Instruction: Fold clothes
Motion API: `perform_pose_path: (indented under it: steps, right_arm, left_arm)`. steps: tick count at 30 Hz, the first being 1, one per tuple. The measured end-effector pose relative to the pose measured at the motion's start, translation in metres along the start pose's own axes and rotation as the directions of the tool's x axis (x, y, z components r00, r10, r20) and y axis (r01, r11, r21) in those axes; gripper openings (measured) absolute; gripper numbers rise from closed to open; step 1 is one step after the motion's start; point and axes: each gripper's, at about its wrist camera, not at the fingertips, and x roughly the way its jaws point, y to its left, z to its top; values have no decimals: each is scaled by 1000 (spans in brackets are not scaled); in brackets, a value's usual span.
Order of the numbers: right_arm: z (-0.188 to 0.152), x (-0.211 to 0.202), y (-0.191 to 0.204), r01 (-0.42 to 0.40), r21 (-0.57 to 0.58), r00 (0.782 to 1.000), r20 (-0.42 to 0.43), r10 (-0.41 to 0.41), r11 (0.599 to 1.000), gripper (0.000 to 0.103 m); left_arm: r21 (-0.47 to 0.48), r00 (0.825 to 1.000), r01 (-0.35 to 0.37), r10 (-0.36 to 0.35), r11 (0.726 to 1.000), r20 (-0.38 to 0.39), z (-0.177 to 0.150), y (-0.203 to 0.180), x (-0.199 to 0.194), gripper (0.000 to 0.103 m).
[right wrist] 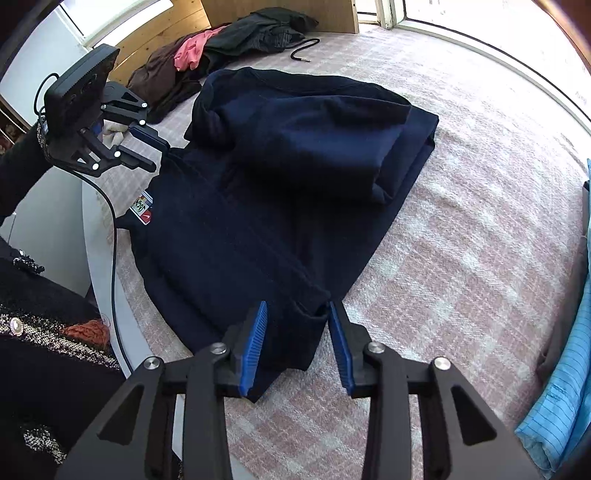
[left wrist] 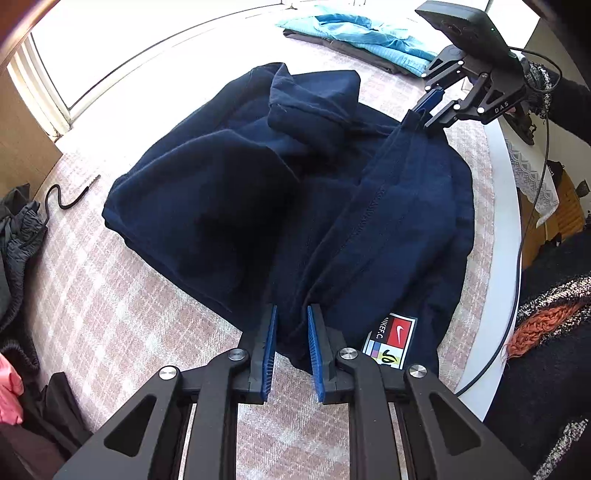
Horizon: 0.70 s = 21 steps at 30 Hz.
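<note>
On the checked cloth [left wrist: 110,295], navy garment [left wrist: 229,192], my left gripper [left wrist: 291,347] pinching its hem, my right gripper [right wrist: 297,343] pinching another edge, blue shirt [left wrist: 369,33] beyond.

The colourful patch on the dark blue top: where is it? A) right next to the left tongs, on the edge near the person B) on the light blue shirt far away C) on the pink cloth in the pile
A: the red and white patch sits on the navy garment just beside the left tongs, at the near edge.
</note>
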Motion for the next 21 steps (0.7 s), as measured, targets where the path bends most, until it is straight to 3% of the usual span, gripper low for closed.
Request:
perform_pose_path:
  steps: [3,9,15,17,18,21]
  right_arm:
    - [0,5,-2,-1,2,1000,-14,1,1000,36]
    - [-1,9,0,-19,-9,1000,-18,19,1000,36]
    - [0,9,2,-6,-29,1000,-26,5,1000,33]
    - [1,7,4,10,-47,1000,-17,-11,999,23]
    - [2,4,6,23,-57,1000,-8,-23,998,18]
    - [8,-7,8,29,-72,999,25,-27,997,10]
  left_arm:
    - [64,998,55,-57,996,18,16,-17,-6,30]
    - [197,989,145,-148,970,-2,40,-49,9,31]
    - [252,977,213,-201,944,-73,58,-56,32,31]
    - [260,977,214,-199,941,-82,57,-56,35,25]
    - [261,977,214,-199,941,-81,57,-56,35,10]
    - [239,977,214,-206,947,-60,57,-51,28,4]
